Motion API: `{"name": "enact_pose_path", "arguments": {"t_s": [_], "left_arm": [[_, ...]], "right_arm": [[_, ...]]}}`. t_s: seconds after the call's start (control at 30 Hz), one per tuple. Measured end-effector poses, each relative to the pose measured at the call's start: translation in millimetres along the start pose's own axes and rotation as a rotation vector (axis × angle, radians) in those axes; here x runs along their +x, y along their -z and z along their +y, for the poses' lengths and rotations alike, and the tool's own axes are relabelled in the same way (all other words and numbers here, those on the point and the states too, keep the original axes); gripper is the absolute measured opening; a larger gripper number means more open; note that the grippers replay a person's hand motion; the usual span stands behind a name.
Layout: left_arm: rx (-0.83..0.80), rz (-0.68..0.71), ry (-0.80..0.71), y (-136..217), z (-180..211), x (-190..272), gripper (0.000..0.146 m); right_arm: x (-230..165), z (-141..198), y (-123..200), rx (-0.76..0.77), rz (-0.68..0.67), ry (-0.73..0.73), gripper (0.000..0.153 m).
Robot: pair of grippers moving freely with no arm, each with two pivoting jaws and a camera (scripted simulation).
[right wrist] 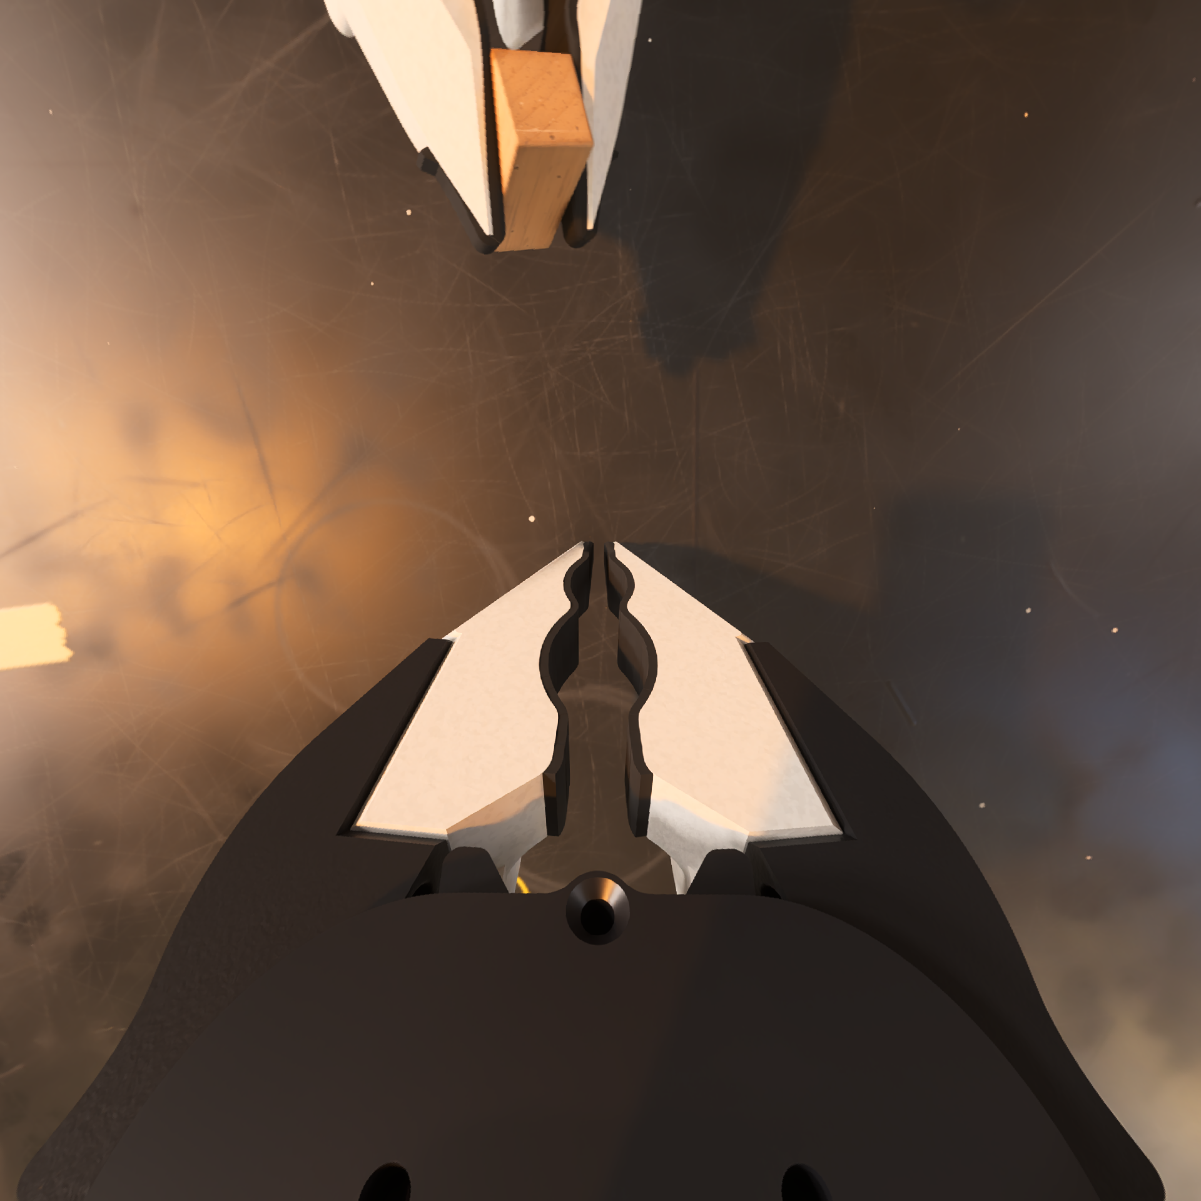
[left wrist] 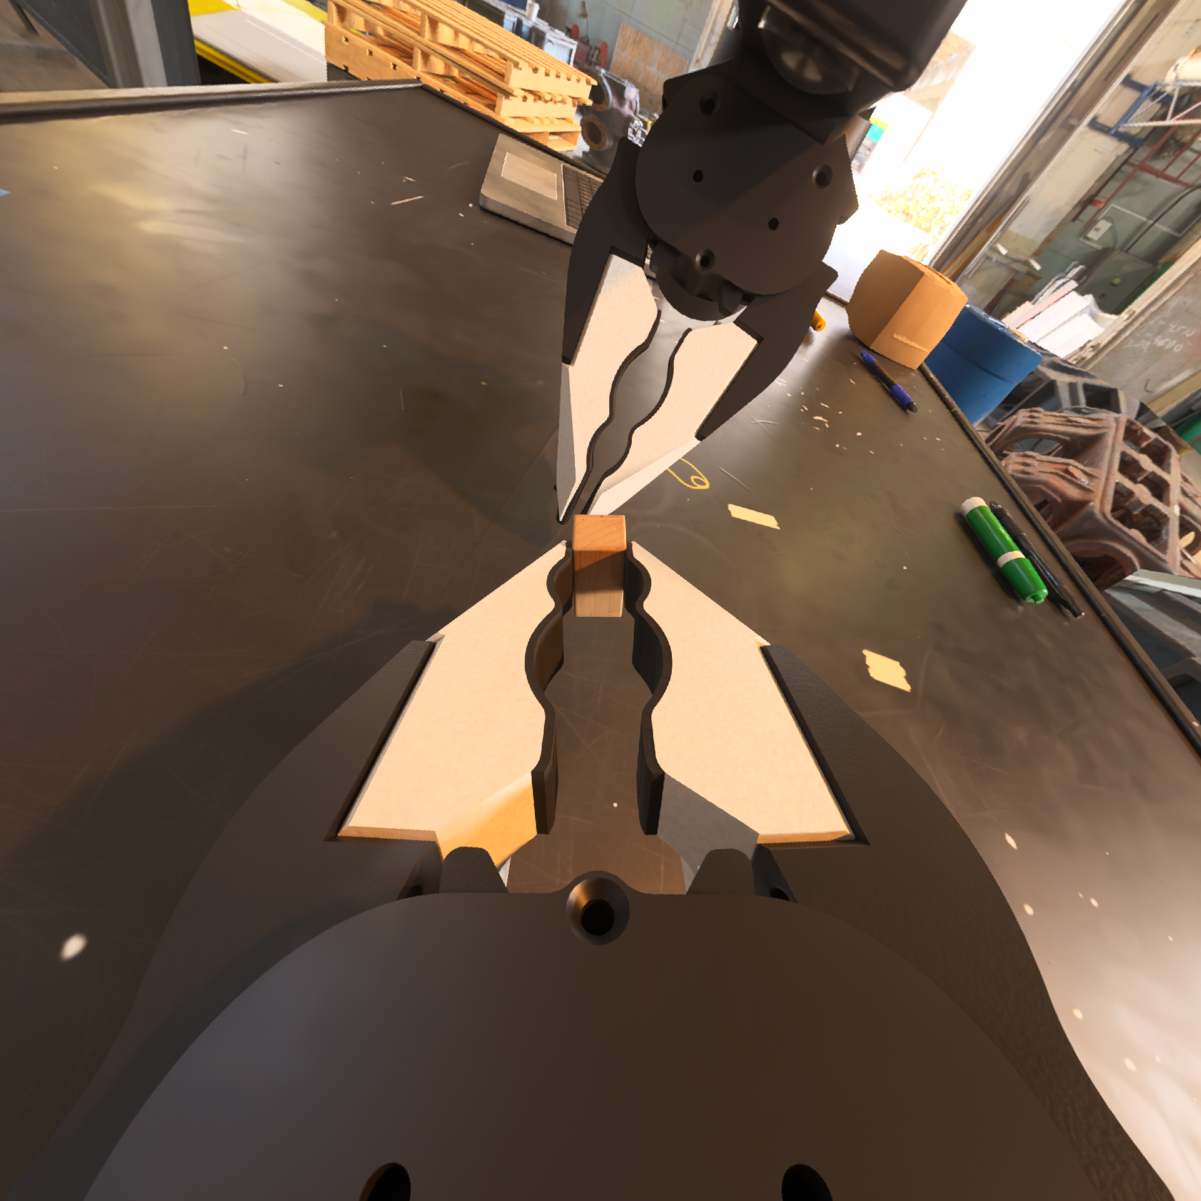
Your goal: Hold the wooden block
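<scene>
A small light wooden block (left wrist: 599, 564) sits clamped between the tips of my left gripper (left wrist: 599, 552), which is shut on it above the dark table. The block also shows in the right wrist view (right wrist: 541, 149), held between the left gripper's pale fingers (right wrist: 442, 117) at the top of that frame. My right gripper (right wrist: 598, 547) is shut and empty, pointing down at the table, apart from the block. In the left wrist view the right gripper (left wrist: 578, 516) hangs just beyond the block, tips nearly touching its far top edge.
On the dark scratched table (left wrist: 260, 390): a laptop (left wrist: 539, 188) at the back, a cardboard box (left wrist: 906, 309) and blue tape roll (left wrist: 981, 361) at the right edge, a blue pen (left wrist: 889, 380), a green marker (left wrist: 1004, 549), bits of tape (left wrist: 754, 516). Pallets (left wrist: 455, 58) stand behind.
</scene>
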State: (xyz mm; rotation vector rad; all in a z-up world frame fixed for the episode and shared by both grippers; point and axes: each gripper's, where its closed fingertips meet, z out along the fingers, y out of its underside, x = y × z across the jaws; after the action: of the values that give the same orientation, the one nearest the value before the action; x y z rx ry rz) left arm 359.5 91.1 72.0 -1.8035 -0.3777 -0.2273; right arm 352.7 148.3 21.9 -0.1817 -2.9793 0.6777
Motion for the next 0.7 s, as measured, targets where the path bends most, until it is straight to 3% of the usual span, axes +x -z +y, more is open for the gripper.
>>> {"name": "enact_pose_path", "arguments": {"t_s": [0.3,0.7], "left_arm": [[-0.001,0.002,0.004,-0.1,0.0,-0.6,0.014],[0.006,0.004,0.009,0.5,-0.7,-1.4,0.014]], "right_arm": [[-3.2,0.6,6.6,-0.172,-0.001,0.137,0.003],[-7.0,6.7,6.2,-0.352,-0.077,0.132,0.003]]}}
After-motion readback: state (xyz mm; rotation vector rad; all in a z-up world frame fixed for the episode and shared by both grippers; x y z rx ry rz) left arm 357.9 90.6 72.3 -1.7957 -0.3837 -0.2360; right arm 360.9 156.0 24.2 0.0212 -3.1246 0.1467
